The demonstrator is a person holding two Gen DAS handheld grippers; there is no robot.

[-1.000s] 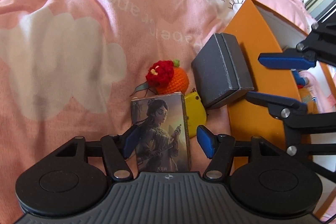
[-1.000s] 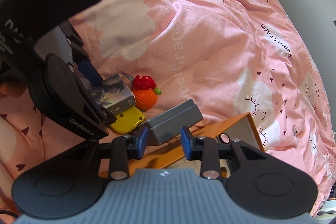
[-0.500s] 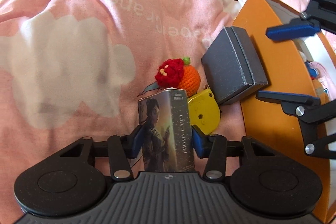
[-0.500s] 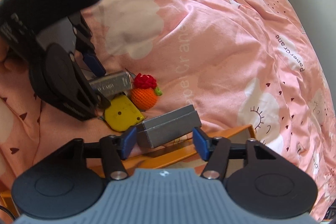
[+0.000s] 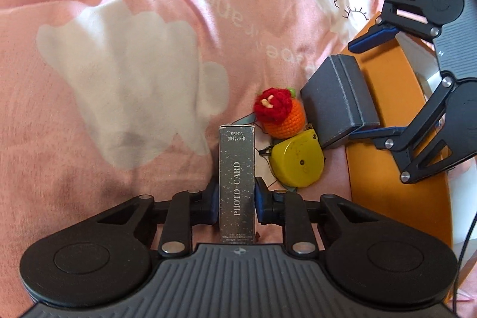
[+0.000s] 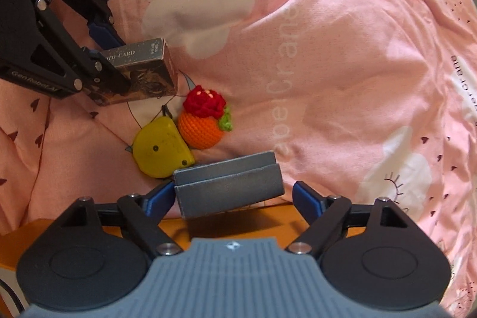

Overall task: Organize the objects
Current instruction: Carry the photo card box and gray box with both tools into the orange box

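Left claw grips card box, edge up; right claw open around grey case on bed.

The photo card box turns only its narrow "PHOTO CARD" spine to the left wrist camera, its lower end hidden behind the left gripper body, and from the right wrist view a black finger link covers the first letters of that lettering. The orange box runs off the right edge there, its inside barely visible behind the right gripper, whose body also hides the near end of the grey case. The small print low on the spine is too fine to read, and the objects in the far top-right corner of the right wrist view are too blurred to identify.
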